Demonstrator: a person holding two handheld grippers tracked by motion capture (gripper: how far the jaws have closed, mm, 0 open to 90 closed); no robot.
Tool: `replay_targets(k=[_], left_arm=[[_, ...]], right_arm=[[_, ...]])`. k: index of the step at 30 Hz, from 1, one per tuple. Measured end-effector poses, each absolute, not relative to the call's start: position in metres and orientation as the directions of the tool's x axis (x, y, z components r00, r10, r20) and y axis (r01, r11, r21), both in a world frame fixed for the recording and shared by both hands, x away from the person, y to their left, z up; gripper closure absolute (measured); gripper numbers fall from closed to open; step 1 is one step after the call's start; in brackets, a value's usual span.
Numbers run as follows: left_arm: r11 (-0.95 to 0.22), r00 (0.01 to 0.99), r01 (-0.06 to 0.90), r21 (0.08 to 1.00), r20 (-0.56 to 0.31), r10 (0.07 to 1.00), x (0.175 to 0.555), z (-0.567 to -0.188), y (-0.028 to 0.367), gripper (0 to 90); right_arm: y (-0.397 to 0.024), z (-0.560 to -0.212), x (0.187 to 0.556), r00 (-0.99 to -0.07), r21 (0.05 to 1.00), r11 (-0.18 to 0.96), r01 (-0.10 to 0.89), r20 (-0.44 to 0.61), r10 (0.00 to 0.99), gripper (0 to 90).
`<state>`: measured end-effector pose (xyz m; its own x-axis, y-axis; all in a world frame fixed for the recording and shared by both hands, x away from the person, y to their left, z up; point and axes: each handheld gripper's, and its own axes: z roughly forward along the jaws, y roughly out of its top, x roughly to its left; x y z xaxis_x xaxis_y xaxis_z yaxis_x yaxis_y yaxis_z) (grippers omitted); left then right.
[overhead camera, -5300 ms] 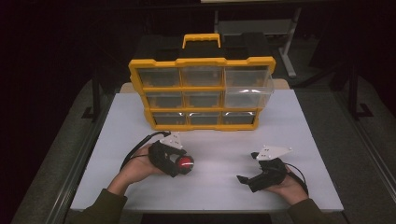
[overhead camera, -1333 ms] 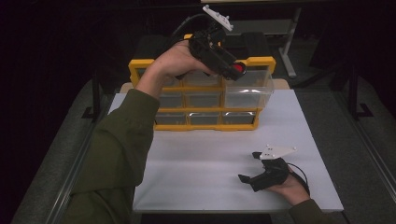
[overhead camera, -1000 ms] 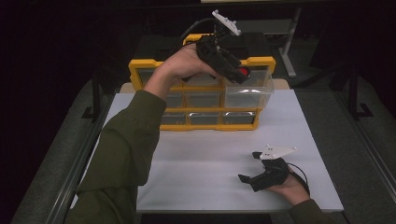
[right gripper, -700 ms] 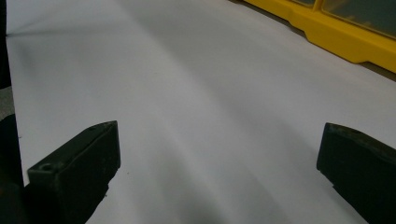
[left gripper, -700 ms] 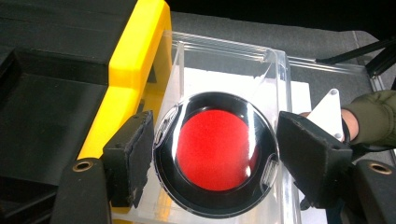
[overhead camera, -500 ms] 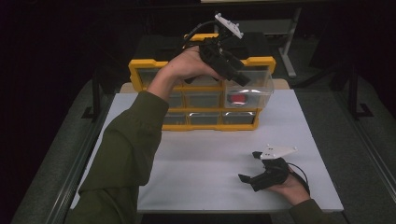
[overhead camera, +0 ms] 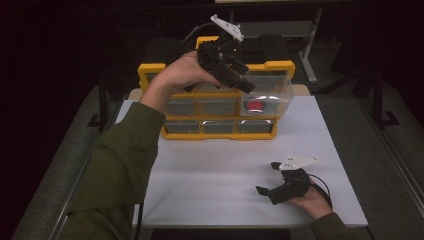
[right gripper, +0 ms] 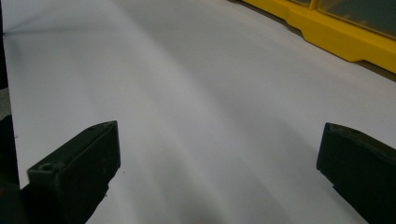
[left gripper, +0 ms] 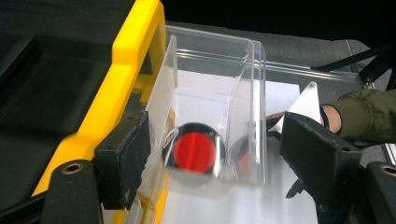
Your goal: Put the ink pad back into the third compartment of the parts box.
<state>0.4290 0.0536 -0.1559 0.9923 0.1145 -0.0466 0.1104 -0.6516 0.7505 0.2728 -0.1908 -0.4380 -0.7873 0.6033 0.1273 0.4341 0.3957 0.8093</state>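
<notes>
1. a green sleeve [overhead camera: 117,165] reaches up from the lower left of the high view, its hand [overhead camera: 175,77] raised above the yellow organiser.
2. the yellow organiser [overhead camera: 150,75] stands upright at the far side of the white desk [overhead camera: 215,175], with rows of clear drawers in its front and a yellow handle [overhead camera: 207,41] on top.
3. the left hand-held gripper [overhead camera: 245,82] hangs over the organiser's upper right corner, tilted down toward the pulled-out drawer. in the left gripper view its jaws stand wide apart and hold nothing, one to each side of the drawer's open top, above it rather than touching it.
4. the clear drawer [overhead camera: 265,95] at the top right sticks out forward of the organiser's front.
5. a round red object with a dark rim [left gripper: 194,150] lies at the bottom of that drawer, seen from the front in the high view as a red patch [overhead camera: 255,105]. a second reddish shape beside it in the left gripper view may be a reflection in the plastic; i cannot tell.
6. the right hand-held gripper [overhead camera: 267,192] rests low on the desk near the front right, held by the right hand [overhead camera: 312,200], well apart from the organiser. its jaws are spread wide with bare white desk between them, gripping nothing.
</notes>
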Motion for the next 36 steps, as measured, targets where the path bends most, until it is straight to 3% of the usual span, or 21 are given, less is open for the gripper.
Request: replay_targets(k=[16,36], left_arm=[[-0.635,0.982,0.143,0.759,-0.031,0.184,0.408,-0.171,0.104,22.4],[-0.619,0.972,0.173,0.766,-0.029,0.235,0.384,-0.216,0.135,19.7]], right_arm=[[-0.188,-0.439,0.274,-0.792,0.804,0.409,0.431,0.121,0.598,0.0],[-0.188,-0.439,0.273,-0.793,0.806,0.409,0.428,0.117,0.598,0.0]])
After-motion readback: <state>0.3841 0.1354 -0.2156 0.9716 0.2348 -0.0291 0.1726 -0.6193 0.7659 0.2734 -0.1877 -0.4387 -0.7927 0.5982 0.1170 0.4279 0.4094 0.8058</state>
